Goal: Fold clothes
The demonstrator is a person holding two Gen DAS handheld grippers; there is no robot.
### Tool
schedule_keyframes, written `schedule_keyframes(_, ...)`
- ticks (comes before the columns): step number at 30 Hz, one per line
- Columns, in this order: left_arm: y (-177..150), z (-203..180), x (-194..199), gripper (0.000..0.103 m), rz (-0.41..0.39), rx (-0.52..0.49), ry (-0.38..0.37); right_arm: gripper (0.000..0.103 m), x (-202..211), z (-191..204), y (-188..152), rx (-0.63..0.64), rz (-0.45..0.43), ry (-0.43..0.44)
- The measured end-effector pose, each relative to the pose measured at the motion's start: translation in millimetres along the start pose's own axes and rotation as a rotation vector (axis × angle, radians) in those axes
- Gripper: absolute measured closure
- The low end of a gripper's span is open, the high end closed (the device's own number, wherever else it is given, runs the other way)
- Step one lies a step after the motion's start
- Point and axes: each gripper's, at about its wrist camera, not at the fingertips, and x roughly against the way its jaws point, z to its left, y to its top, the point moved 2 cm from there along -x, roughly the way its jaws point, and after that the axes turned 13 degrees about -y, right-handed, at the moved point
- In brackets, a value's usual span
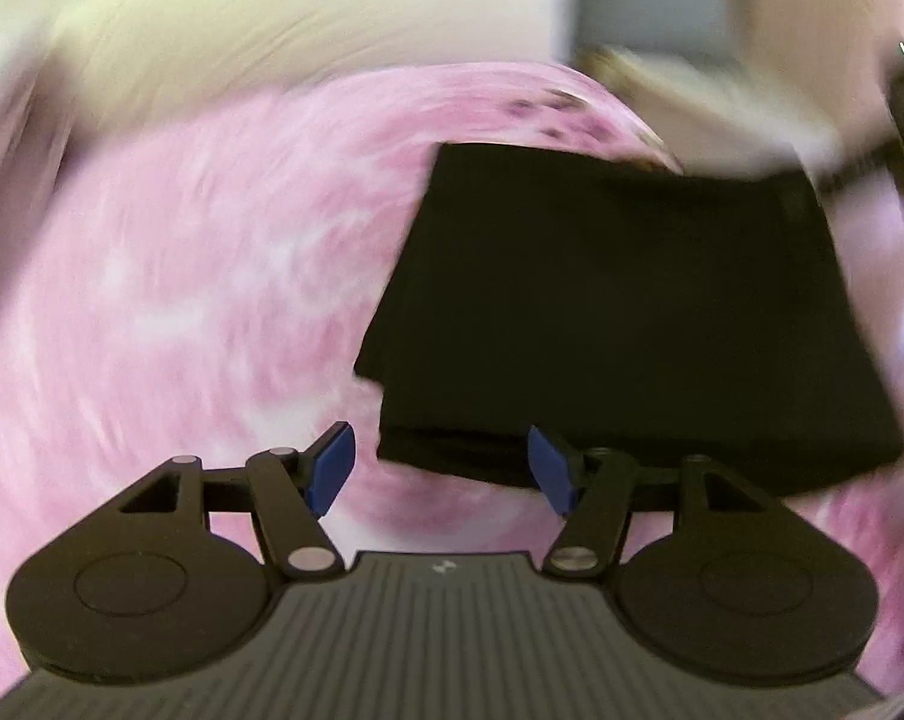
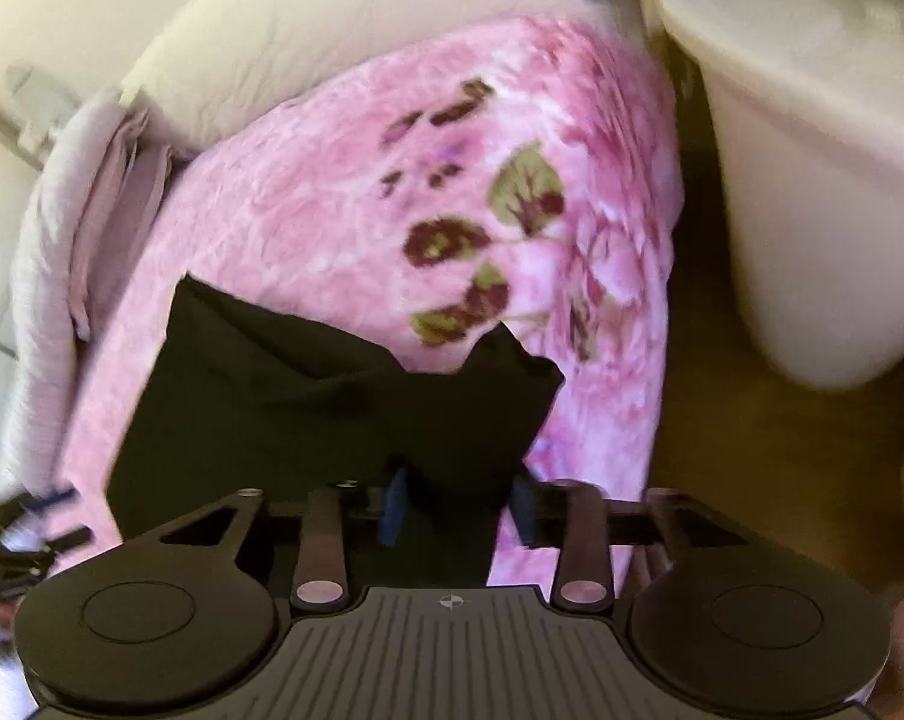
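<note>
**Black garment on the pink blanket**

My left gripper [image 1: 440,468]: fingers spread wide, nothing between them, near edge of the folded black garment [image 1: 620,312] at 12 to 1 o'clock. My right gripper [image 2: 458,507]: clamped on a bunch of that cloth, rest trailing to 10 o'clock over the pink floral blanket [image 2: 344,192]. White tub [image 2: 812,180] at 2 o'clock. Views blurred.

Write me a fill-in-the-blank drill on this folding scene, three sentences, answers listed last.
1. The folded garment is ____ in colour.
2. It lies on a floral fleece blanket that is mostly ____.
3. The left tool is open and empty, while the ____ tool grips a fold of the garment.

Answers: black; pink; right
</note>
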Motion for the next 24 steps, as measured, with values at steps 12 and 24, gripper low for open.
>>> schedule_keyframes(12, -26.5, -62.0, -63.3, 0.033, 0.185, -0.849, 0.042, 0.033, 54.5, 155.8, -192.5, 0.818, -0.247, -0.103)
schedule_keyframes(24, -45.9, -71.3, -66.2, 0.025, 0.178, -0.921, 0.091, 0.079, -18.7, 181.3, -245.4, 1.298, -0.349, -0.344)
